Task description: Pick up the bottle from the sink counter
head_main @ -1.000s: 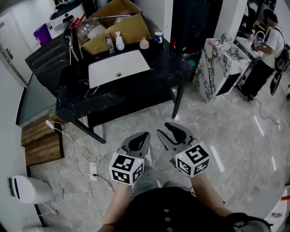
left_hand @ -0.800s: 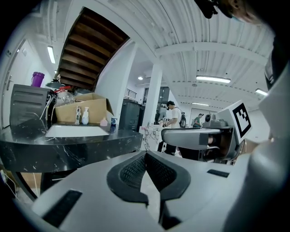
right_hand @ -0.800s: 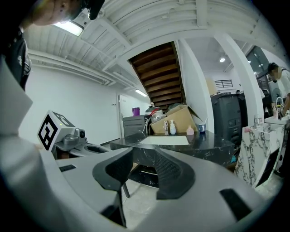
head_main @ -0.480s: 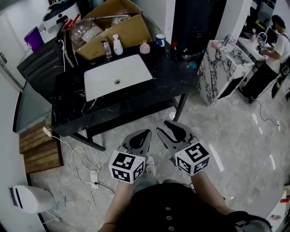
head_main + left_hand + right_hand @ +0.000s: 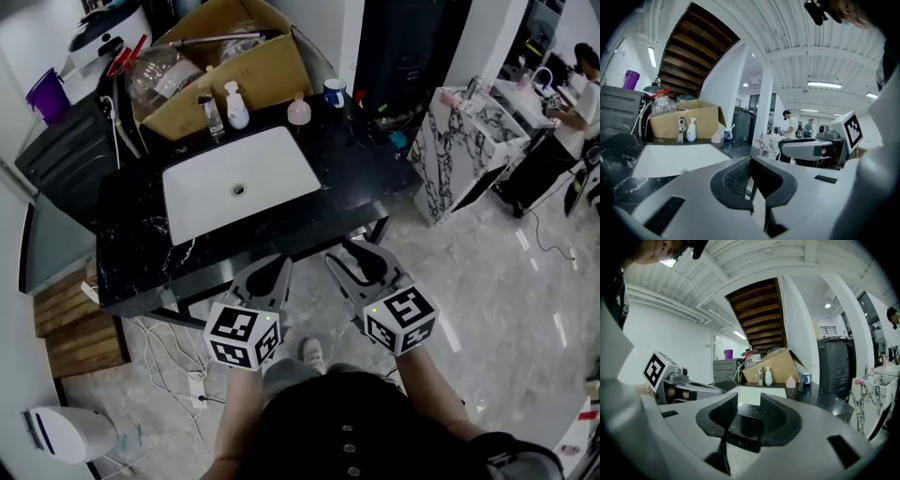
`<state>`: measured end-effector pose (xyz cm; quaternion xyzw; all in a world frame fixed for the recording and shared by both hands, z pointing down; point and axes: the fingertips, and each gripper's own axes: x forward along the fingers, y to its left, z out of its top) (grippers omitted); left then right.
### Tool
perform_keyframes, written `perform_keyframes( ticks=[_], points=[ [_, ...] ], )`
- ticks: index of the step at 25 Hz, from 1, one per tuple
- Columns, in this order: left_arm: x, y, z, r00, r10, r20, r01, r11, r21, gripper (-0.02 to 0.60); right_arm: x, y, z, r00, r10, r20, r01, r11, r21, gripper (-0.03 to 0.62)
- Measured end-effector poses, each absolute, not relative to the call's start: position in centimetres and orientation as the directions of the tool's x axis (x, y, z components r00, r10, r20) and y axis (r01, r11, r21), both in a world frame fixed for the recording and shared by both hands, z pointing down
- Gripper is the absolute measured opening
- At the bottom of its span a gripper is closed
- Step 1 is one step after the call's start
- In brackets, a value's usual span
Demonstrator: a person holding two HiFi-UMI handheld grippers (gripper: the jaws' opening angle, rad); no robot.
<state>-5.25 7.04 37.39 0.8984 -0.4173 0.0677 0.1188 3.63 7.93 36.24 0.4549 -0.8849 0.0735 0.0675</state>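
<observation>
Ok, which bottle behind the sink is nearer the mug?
The short pink bottle, just left of the blue-and-white mug; the taller white pump bottle stands farther left, by the tap.

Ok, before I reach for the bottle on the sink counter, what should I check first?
1. Right gripper jaws apart, nothing between: ok.
2. Left gripper jaws together, empty: not ok for grasping.
3. White pump bottle upright behind the sink: ok.
4. Which bottle is meant, with a pink bottle nearby: cannot tell.
5. Grippers near the bottles: not ok, both at the front edge of the counter.
6. Room beside the faucet: cannot tell.
</observation>
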Motion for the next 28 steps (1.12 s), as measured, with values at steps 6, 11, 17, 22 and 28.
perform_keyframes(
  ticks=[6,11,17,22,28],
  points=[
    [-7.8,3.3,37.6,0.604,-0.763,0.23,-0.797,-0.586,0.149,0.018,3.8,4.9,36.5,-0.556,-0.812,0.181,-0.831,0.552,-0.076,0.147],
    [-8.4,2.2,37.2,0.593,-0.775,0.217,-0.805,-0.574,0.15,0.018,4.8,3.6,36.8,-0.524,-0.83,0.191,-0.852,0.516,-0.093,0.147],
    [-8.4,0.7,37.4,0.599,-0.77,0.221,-0.801,-0.577,0.159,0.017,4.4,2.4,37.5,-0.524,-0.824,0.213,-0.851,0.516,-0.097,0.147],
    [-8.4,-0.7,37.2,0.589,-0.777,0.223,-0.808,-0.573,0.136,0.017,3.7,0.5,37.4,-0.545,-0.808,0.225,-0.837,0.541,-0.085,0.147],
    [-8.4,-3.7,37.1,0.572,-0.79,0.223,-0.82,-0.558,0.125,0.018,3.7,-3.8,37.2,-0.568,-0.795,0.213,-0.821,0.566,-0.076,0.147]
  ],
)
